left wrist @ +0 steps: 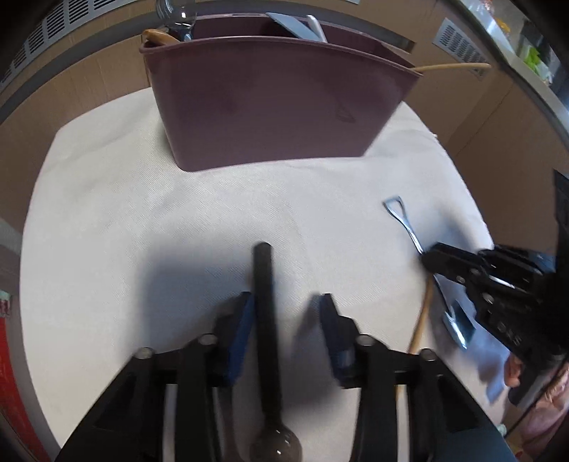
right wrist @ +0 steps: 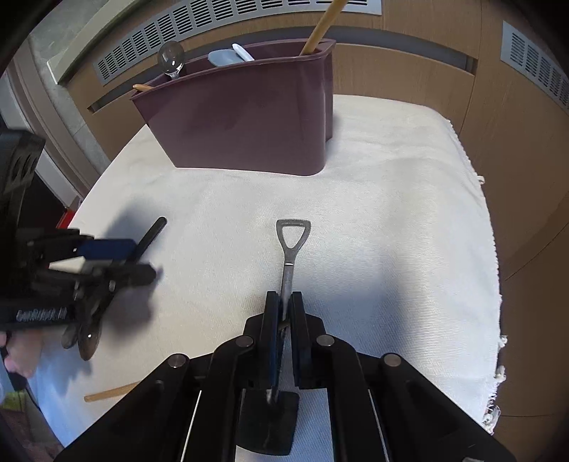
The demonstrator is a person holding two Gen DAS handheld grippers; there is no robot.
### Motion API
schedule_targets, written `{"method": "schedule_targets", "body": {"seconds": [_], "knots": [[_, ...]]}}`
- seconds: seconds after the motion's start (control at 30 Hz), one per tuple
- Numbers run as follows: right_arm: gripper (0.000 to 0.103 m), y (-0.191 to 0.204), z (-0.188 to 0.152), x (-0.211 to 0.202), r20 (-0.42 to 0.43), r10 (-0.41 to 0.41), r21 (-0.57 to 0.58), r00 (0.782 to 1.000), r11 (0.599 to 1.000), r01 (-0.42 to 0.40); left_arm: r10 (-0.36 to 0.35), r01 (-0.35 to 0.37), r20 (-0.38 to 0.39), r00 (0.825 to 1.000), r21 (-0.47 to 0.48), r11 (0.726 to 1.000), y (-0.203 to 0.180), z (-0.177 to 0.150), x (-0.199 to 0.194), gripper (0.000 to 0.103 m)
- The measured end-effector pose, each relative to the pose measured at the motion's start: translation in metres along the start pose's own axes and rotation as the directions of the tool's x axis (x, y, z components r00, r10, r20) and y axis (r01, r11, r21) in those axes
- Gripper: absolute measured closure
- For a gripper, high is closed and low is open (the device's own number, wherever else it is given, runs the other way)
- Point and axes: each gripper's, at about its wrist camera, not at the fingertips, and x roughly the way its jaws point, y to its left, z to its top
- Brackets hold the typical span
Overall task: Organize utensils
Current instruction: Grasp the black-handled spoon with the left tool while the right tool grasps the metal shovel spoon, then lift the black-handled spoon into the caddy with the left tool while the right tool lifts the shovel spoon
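Observation:
A maroon utensil caddy (left wrist: 277, 103) stands at the back of the white cloth (left wrist: 142, 213); it also shows in the right wrist view (right wrist: 245, 124). It holds a clear ladle, a wooden stick and pale utensils. My left gripper (left wrist: 286, 302) is open around a black-handled spoon (left wrist: 265, 320) that lies between its fingers, close to the left pad. My right gripper (right wrist: 283, 302) is shut on a small metal shovel-shaped spoon (right wrist: 290, 248), handle pointing at the caddy. That gripper (left wrist: 432, 259) and the shovel spoon (left wrist: 402, 220) also show in the left wrist view.
A wooden stick (left wrist: 421, 316) lies on the cloth between the grippers; it also shows in the right wrist view (right wrist: 110, 392). The cloth's frayed right edge (right wrist: 494, 320) drops to a brown surface. A vented panel (right wrist: 213, 21) runs behind the caddy.

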Motion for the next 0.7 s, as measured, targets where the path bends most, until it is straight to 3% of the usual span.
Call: {"method": "schedule_targets", "body": {"seconds": [0.07,0.2,0.33,0.5,0.6,0.7], "knots": [[0.097,-0.003,-0.001,-0.005,0.018,-0.022,-0.006,1.000,1.000,0.022,0.035,-0.035,0.005,0.999,0.010,0.999,0.001,0.003,0.002,0.090],[0.095,-0.005,0.003,-0.004,0.022,-0.031,-0.005,0.999,1.000,0.031,0.114,-0.119,0.066,0.991,0.074,0.990,-0.006,-0.006,-0.002,0.091],[0.086,-0.008,0.005,-0.004,0.028,-0.013,0.014,1.000,1.000,0.012,0.056,-0.060,0.148,0.987,0.021,0.998,-0.002,-0.022,-0.030,0.091],[0.080,-0.003,0.024,0.009,0.048,-0.034,0.001,0.998,0.999,0.034,0.033,-0.012,0.337,0.941,-0.064,0.998,0.013,-0.036,-0.089,0.091],[0.060,-0.002,0.038,0.023,0.042,-0.047,-0.002,0.998,0.999,0.047,0.021,0.019,0.394,0.919,-0.099,0.995,0.023,-0.038,-0.110,0.091],[0.060,0.006,0.042,0.033,0.044,-0.064,-0.029,0.997,0.997,0.065,0.025,0.027,0.427,0.904,-0.116,0.993,0.028,-0.042,-0.123,0.091]]}}
